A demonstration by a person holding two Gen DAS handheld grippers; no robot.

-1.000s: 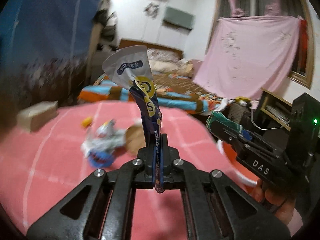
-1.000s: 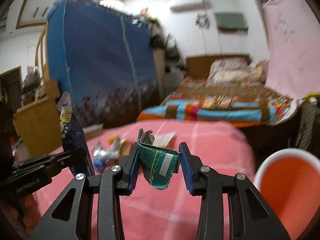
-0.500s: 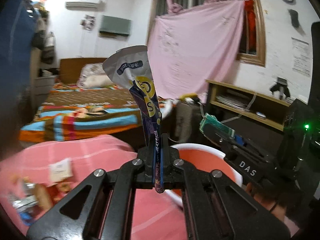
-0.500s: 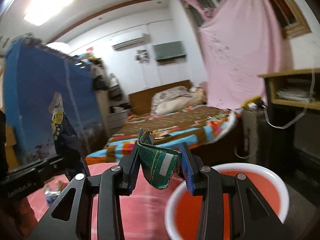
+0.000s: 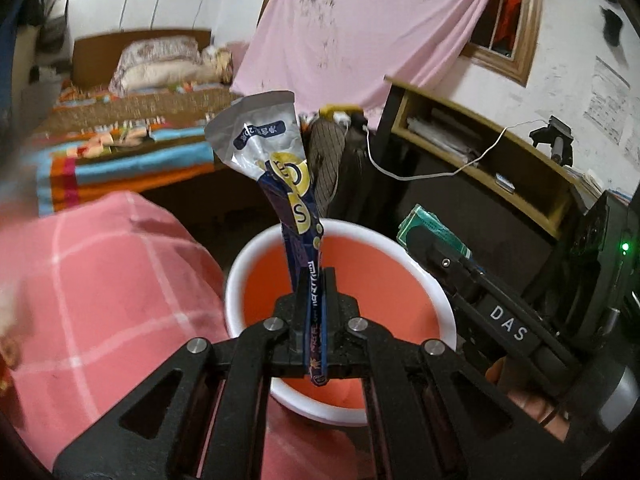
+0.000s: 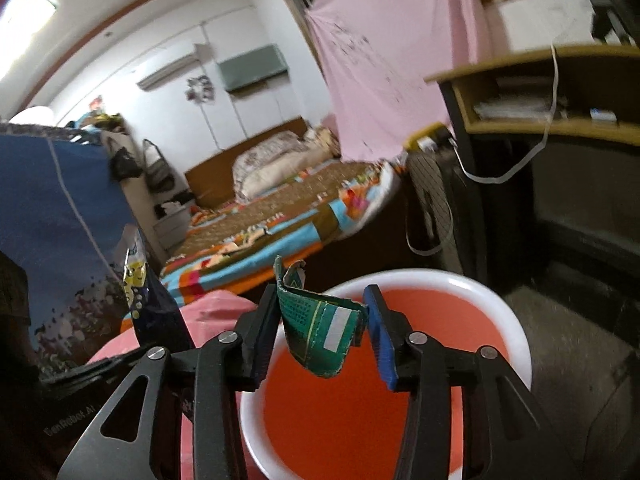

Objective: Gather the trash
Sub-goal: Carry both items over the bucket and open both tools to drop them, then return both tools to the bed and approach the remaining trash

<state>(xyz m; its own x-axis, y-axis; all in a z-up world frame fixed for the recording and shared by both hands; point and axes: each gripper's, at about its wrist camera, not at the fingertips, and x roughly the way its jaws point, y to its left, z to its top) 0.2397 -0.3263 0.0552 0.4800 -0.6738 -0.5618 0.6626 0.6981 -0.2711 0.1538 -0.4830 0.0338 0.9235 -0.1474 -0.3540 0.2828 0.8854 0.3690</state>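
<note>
My left gripper [image 5: 316,300] is shut on a long dark blue and silver snack wrapper [image 5: 280,168] that stands upright over the orange basin with a white rim [image 5: 424,268]. My right gripper [image 6: 322,320] is shut on a crumpled green carton piece [image 6: 320,336] and holds it above the same basin [image 6: 516,328]. The right gripper also shows at the right of the left wrist view [image 5: 436,248], over the basin's far right rim. The blue wrapper shows at the left of the right wrist view [image 6: 148,300].
A table with a pink checked cloth [image 5: 88,292] lies to the left of the basin. A bed with a striped blanket [image 6: 272,236] is behind it. A wooden shelf unit [image 5: 480,160] and a pink curtain [image 5: 360,32] stand at the right.
Both grippers have swung right, away from the table, and tilted down over the orange basin. Each keeps hold of its piece of trash.
</note>
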